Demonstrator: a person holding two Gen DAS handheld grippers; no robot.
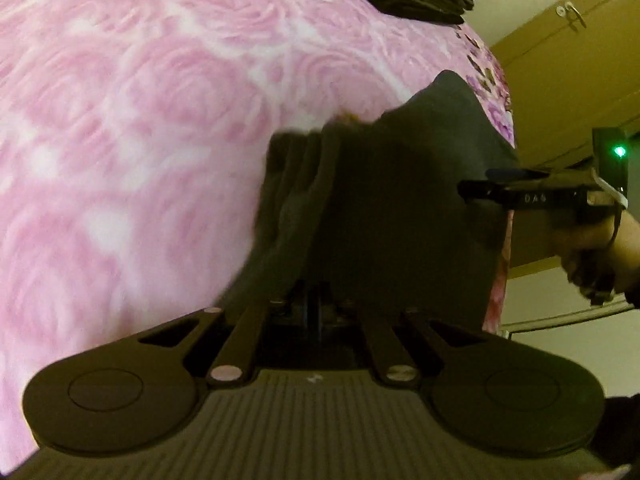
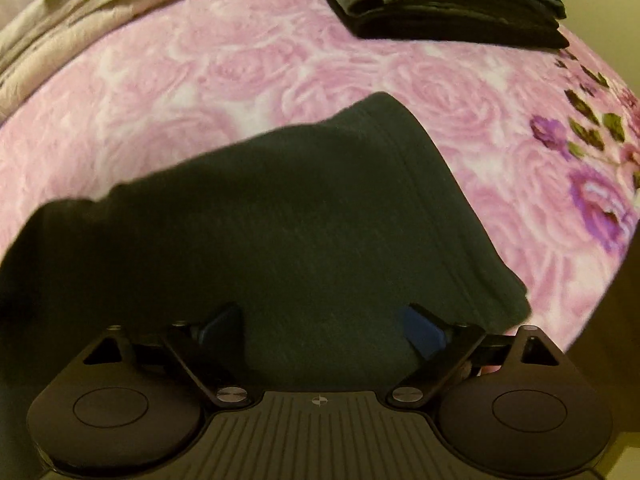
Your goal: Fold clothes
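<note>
Pink rose-patterned bedding (image 2: 248,80) is covering the work surface, with a stack of folded dark clothes (image 2: 444,4) lying at its far edge and rumpled beige linen (image 2: 76,20) showing at the far left.

A dark garment (image 2: 280,216) is lying on the bedding, its near portion draping over both tools.

The right gripper (image 2: 320,328) is sitting with its blue-padded fingers spread wide, the cloth lying between them and not pinched. In the left wrist view that tool is showing side-on, a hand (image 1: 600,252) holding it at the garment's right edge.

The left gripper (image 1: 316,300) is presenting its linkage drawn inward, but the fingertips are hidden under the fabric; whether they are clamping the cloth cannot be told.

Judgement: a fold is in progress. To do it well, the right tool should be closing on a single clean edge, both tools should be keeping the cloth taut and level, and the fold should be landing square, well apart from the finished stack.
</note>
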